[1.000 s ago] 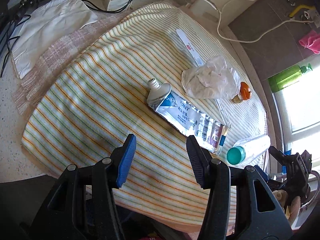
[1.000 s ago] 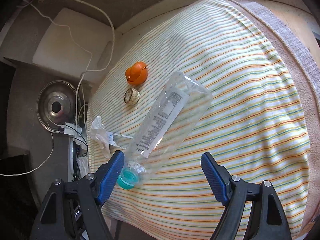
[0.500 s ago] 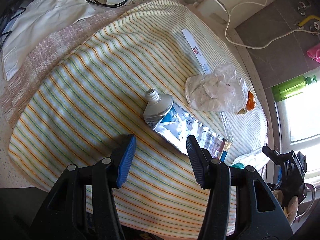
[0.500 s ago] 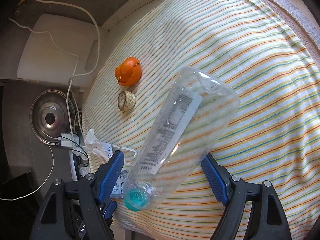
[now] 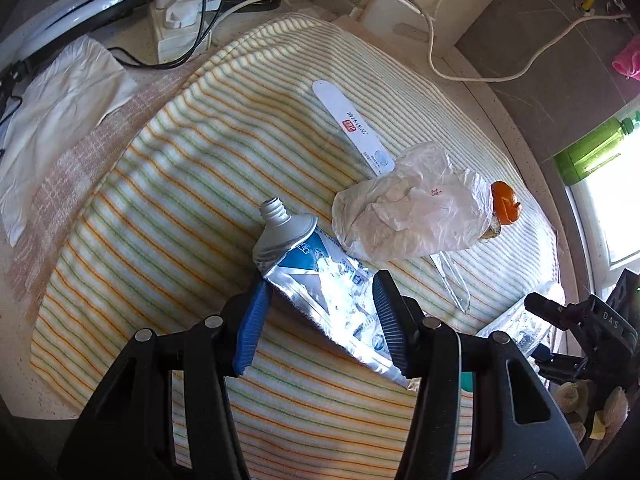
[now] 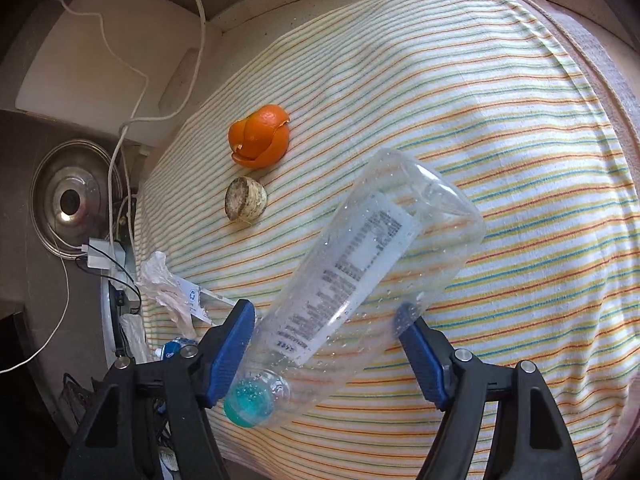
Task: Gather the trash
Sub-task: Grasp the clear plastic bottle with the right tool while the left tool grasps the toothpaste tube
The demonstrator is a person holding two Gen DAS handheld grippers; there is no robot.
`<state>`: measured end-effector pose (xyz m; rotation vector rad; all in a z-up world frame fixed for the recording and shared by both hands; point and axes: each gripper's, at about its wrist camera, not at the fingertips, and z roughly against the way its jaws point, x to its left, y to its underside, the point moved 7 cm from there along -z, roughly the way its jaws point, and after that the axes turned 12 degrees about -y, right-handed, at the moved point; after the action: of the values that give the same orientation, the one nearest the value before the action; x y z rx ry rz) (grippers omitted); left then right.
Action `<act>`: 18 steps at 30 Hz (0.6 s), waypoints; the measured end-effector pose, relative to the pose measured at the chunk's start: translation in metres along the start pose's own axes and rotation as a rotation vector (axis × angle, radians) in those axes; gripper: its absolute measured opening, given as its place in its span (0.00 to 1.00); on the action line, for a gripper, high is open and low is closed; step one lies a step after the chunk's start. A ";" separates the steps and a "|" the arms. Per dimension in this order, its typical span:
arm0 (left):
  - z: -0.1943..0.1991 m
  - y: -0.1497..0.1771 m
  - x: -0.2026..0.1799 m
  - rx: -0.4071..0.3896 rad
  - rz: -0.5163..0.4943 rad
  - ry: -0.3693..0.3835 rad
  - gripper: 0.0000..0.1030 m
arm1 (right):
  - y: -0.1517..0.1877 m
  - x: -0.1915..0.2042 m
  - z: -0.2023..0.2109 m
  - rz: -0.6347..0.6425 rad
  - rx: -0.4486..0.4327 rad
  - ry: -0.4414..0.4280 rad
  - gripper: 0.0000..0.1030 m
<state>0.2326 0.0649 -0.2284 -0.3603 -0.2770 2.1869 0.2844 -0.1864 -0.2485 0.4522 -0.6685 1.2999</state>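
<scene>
A squeezed toothpaste tube [image 5: 320, 280] without cap lies on the striped cloth [image 5: 168, 184]. My left gripper [image 5: 320, 312] is open, its fingers on either side of the tube's flat body. A crumpled white plastic bag [image 5: 412, 216] lies just beyond, with a white flat stick [image 5: 352, 128] behind it. In the right wrist view a clear plastic bottle [image 6: 360, 288] with a teal cap [image 6: 248, 404] lies on the cloth between the open fingers of my right gripper [image 6: 324, 340]. Orange peel [image 6: 260, 136] and a shell-like piece [image 6: 245, 200] lie beyond the bottle.
A white power strip with cables [image 5: 184, 12] and white paper [image 5: 52, 112] sit past the cloth at the back left. A green bottle [image 5: 592, 148] stands by the window. A white appliance [image 6: 100, 56] and a metal lid [image 6: 72, 200] lie off the table's left.
Both grippers have moved forward and down. The left fingers now straddle the toothpaste tube; the right fingers now straddle the bottle. Both stay open.
</scene>
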 end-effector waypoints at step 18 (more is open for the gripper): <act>-0.009 0.002 -0.034 0.007 -0.068 0.064 0.16 | -0.010 0.022 -0.020 0.189 0.075 0.073 0.70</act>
<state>0.2533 0.0372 -0.2325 -0.4102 -0.2425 2.1048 0.3006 -0.1594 -0.2481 0.4074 -0.6136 1.5176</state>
